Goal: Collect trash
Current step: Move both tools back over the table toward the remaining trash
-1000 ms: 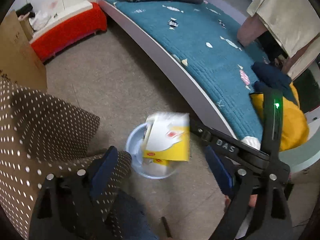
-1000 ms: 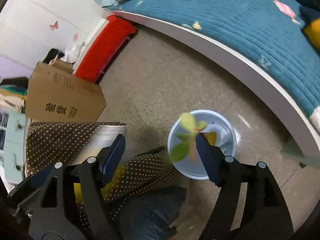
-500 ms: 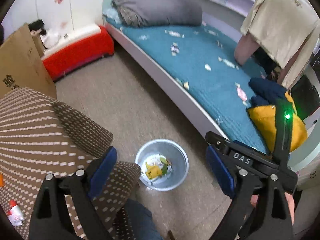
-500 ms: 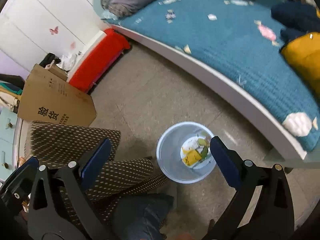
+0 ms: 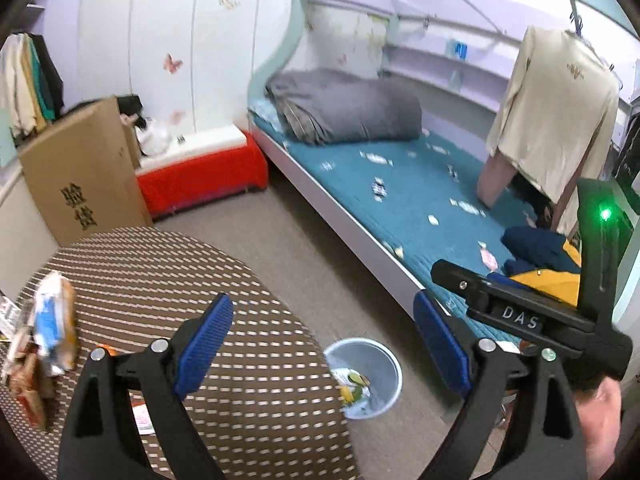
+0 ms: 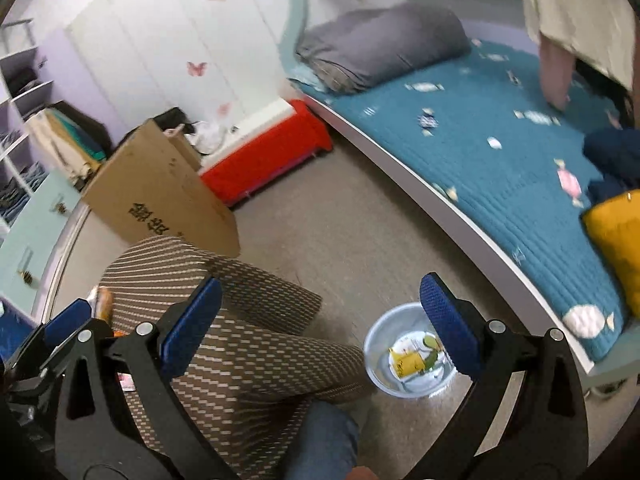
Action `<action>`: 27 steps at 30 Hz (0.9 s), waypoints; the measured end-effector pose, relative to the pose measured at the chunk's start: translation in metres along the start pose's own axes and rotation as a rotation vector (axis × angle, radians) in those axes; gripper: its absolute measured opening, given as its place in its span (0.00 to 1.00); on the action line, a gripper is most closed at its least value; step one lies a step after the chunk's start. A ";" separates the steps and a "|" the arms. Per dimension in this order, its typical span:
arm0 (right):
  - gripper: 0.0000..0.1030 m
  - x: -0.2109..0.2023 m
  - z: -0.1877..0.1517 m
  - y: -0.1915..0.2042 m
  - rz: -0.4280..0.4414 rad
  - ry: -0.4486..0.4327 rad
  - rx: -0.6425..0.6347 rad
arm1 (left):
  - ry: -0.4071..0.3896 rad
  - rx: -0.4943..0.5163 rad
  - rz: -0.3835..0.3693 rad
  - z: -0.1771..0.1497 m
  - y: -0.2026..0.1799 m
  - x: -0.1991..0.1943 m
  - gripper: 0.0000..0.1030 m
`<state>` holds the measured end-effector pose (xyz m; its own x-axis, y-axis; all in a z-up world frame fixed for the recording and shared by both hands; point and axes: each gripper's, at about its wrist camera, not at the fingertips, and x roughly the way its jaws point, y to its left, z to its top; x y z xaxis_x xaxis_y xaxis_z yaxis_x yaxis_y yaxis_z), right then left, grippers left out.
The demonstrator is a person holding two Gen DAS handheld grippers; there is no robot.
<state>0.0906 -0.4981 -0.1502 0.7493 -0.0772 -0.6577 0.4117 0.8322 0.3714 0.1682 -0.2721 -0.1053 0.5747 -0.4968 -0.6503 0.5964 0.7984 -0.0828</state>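
Observation:
A pale blue trash bin [image 5: 366, 376] stands on the floor between the round table and the bed; it also shows in the right wrist view [image 6: 408, 354]. Inside lie a yellow-and-white package [image 6: 408, 358] and green scraps. My left gripper [image 5: 324, 344] is open and empty, high above the table edge and bin. My right gripper [image 6: 320, 320] is open and empty, above the table edge, left of the bin. Snack wrappers [image 5: 48, 328] lie on the table's left side.
The round table [image 5: 168, 276] has a brown dotted cloth. A cardboard box [image 5: 84, 184] and a red bench [image 5: 204, 176] stand behind it. A bed with a teal cover [image 5: 400, 192] runs along the right. My knee in jeans [image 6: 324, 436] is below.
A yellow-and-white package and a green scrap dropped from the grippers into the bin. Both grippers opened wider, rose and tilted up, so more of the room shows.

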 end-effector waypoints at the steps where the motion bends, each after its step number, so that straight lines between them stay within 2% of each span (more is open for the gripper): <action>1: 0.94 -0.006 0.002 0.011 0.007 -0.010 -0.021 | -0.023 -0.002 0.011 0.000 0.006 -0.011 0.87; 6: 0.94 -0.030 0.002 0.059 0.047 -0.046 -0.121 | -0.090 -0.034 0.033 -0.004 0.036 -0.049 0.88; 15: 0.94 -0.045 -0.013 0.123 0.129 -0.056 -0.241 | -0.155 -0.083 0.106 -0.028 0.089 -0.098 0.88; 23: 0.94 -0.031 -0.057 0.183 0.187 -0.002 -0.433 | -0.191 -0.160 0.248 -0.069 0.146 -0.130 0.88; 27: 0.94 -0.019 -0.078 0.201 0.216 0.045 -0.469 | -0.181 -0.221 0.269 -0.089 0.178 -0.137 0.88</action>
<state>0.1185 -0.2864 -0.1145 0.7640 0.1393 -0.6300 -0.0350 0.9839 0.1750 0.1458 -0.0318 -0.0987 0.7954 -0.2961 -0.5288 0.2875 0.9525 -0.1008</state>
